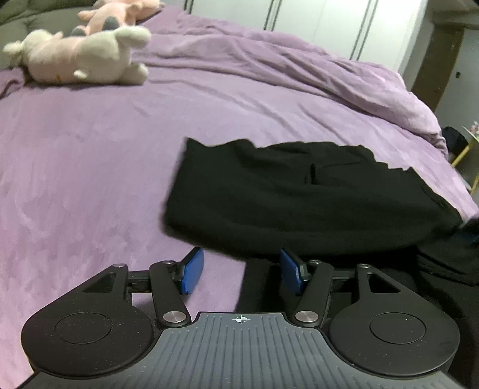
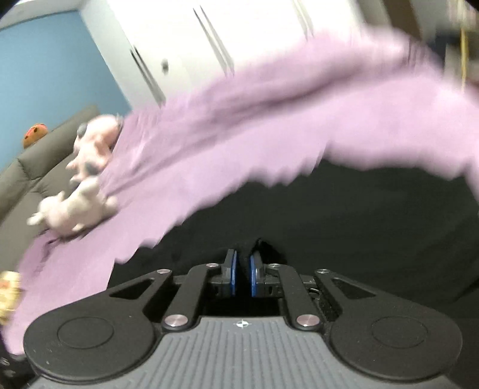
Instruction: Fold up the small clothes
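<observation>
A black garment (image 1: 284,194) lies in a loose fold on the purple bedspread (image 1: 89,149), right of centre in the left wrist view. My left gripper (image 1: 242,266) stands open at the garment's near edge. Its left blue pad (image 1: 193,270) is over the bedspread and its right pad (image 1: 292,272) is against black cloth, with nothing pinched. In the blurred right wrist view the black garment (image 2: 329,224) fills the lower right. My right gripper (image 2: 243,263) is shut on it, and a small ridge of cloth stands up between the nearly touching blue pads (image 2: 233,269).
Two plush toys, one cream (image 1: 83,57) and one pink (image 1: 116,15), lie at the bed's far left, and both show blurred (image 2: 77,209) in the right wrist view. White wardrobe doors (image 1: 329,24) stand behind the bed. A grey sofa (image 2: 45,167) lines the left wall. The bedspread bunches into a ridge (image 1: 374,86) at far right.
</observation>
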Demonstrator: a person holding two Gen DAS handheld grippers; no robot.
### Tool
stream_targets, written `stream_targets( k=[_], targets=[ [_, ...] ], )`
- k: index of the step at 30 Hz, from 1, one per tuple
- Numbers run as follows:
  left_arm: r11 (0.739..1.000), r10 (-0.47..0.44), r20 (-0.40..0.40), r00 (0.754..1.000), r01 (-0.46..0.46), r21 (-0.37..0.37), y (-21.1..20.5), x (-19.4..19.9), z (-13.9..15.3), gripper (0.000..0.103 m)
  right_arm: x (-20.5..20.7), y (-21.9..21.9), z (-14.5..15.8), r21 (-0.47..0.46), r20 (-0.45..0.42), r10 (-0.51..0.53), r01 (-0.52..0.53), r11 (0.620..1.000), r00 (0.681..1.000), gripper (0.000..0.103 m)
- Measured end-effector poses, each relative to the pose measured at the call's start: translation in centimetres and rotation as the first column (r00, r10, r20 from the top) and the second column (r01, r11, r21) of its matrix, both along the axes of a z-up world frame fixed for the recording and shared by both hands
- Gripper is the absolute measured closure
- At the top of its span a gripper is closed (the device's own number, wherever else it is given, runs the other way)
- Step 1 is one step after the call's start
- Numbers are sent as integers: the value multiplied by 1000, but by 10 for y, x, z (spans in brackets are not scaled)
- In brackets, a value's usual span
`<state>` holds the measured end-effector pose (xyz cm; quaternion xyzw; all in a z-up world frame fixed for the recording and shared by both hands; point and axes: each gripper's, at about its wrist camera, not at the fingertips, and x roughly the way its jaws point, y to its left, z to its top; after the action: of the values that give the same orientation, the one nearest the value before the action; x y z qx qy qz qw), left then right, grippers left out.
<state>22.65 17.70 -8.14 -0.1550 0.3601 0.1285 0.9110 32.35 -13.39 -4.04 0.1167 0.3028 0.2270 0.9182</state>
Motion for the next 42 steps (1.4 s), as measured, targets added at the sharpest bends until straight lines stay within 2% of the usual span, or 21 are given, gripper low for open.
stream_targets(
  k=[1,3,6,8,10,11,12,13,16,18,20,21,23,26,29,31,34,38,39,40,42],
  targets=[
    [1000,-6,2,1000,6,9,-2,2,1,41,-3,-10,6,-55,57,-30,34,998,998,95],
    [1000,-15,5,1000,15,8,-6,6,2,41,1,-31,1,-114,66,-61,68,991,996,95],
    [999,-28,1,1000,28,-30,-12,15,0,41,17,-65,-25,-137,-68,-94,84,987,993,92],
    [998,-37,-3,999,37,-46,-16,20,-2,41,28,-86,-41,-86,-178,-113,99,991,977,88],
    [999,-36,-15,999,36,-32,-19,25,-4,41,34,-106,-51,19,-241,-128,137,990,962,85],
    [999,-39,-22,999,38,-24,-20,27,-5,41,37,-111,-52,63,-251,-130,150,987,959,81],
    [999,-41,-25,999,40,-18,-21,28,-5,41,40,-113,-53,92,-254,-135,163,982,958,72],
    [999,-43,-26,999,42,-13,-21,29,-4,41,44,-112,-53,105,-253,-136,167,980,958,69],
    [999,-51,-36,998,51,-3,-22,33,-4,41,56,-98,-58,87,-251,-112,137,987,962,69],
    [998,-56,-43,997,56,9,-25,35,-5,41,61,-82,-58,47,-226,-67,80,996,972,70],
    [997,-68,-53,996,70,23,-29,35,-6,41,57,-62,-54,-53,-179,-49,40,998,983,91],
    [996,-78,-52,996,80,36,-32,34,-6,41,56,-54,-52,-81,-161,-24,11,997,987,97],
    [993,-94,-52,994,97,73,-41,32,-5,41,49,-50,-41,-79,-89,-10,3,997,996,98],
    [986,-128,-44,991,132,101,-50,31,-3,38,37,-62,-14,-91,68,-104,110,990,992,98],
    [986,-116,-52,992,122,115,-51,36,-5,37,36,-82,-6,-114,121,-179,192,975,977,98],
    [991,-97,-47,994,101,91,-49,40,-7,37,41,-92,-14,-157,90,-202,214,964,975,97],
    [995,-69,-55,996,73,74,-47,49,-9,37,51,-108,-37,-186,-24,-237,229,956,971,93],
    [995,-65,-59,996,70,75,-44,54,-8,37,46,-134,-53,-50,-131,-254,250,967,958,82],
    [994,-68,-61,996,72,81,-44,56,-8,37,43,-136,-54,-17,-148,-241,241,970,959,76],
    [993,-70,-66,995,76,86,-43,57,-9,37,39,-141,-55,7,-155,-225,228,974,962,72],
    [993,-69,-72,995,75,91,-42,58,-11,36,35,-142,-55,19,-157,-193,199,980,969,71]
  ],
)
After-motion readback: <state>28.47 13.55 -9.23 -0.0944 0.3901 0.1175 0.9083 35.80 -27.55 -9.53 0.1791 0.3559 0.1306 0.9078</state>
